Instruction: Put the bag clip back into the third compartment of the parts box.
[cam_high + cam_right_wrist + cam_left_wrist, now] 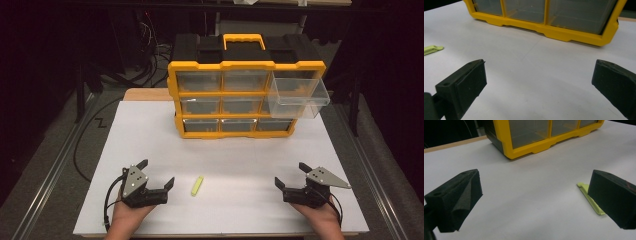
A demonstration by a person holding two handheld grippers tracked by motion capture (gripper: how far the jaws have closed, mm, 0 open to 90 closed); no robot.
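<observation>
Left tongs (159,173) and right tongs (289,175) both apart, empty, near tabletop (240,150) front edge. Bare white surface between. Yellow-green clip (197,185) flat, slim, just beside left tongs.

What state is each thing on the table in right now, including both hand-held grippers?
Left hand-held gripper: open, empty, resting low at the white sheet's near edge.
Right hand-held gripper: open, empty, resting low.
Yellow-green clip: lying flat, untouched, beside the left hand-held gripper.
Organizer: upright, eight drawers shut.
Top right drawer: pulled out, looks empty.
</observation>
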